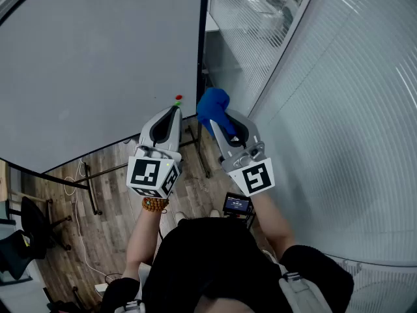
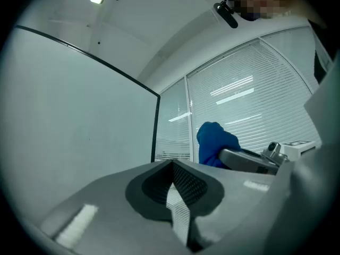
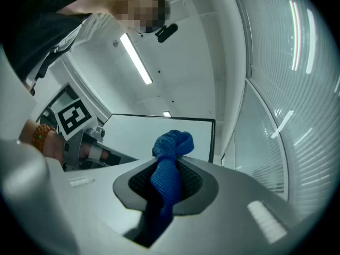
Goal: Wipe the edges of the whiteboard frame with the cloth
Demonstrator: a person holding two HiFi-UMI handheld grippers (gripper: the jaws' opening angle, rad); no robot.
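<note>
The whiteboard (image 1: 98,64) fills the upper left of the head view, and its black frame edge (image 1: 203,44) runs down its right side. My right gripper (image 1: 215,119) is shut on a bunched blue cloth (image 1: 212,106), held just right of that edge near the board's lower corner. In the right gripper view the cloth (image 3: 170,153) sticks out between the jaws (image 3: 169,166), with the board (image 3: 143,129) beyond. My left gripper (image 1: 174,109) is shut and holds nothing, in front of the board's bottom right. The left gripper view shows its closed jaws (image 2: 172,163), the frame edge (image 2: 156,126) and the cloth (image 2: 215,142).
A glass wall with white blinds (image 1: 339,109) stands close on the right. Red and green magnets (image 1: 178,98) sit at the board's lower corner. The board's stand legs (image 1: 91,188), cables and a black chair (image 1: 32,223) are on the wood floor. A small screen (image 1: 236,205) is below my hands.
</note>
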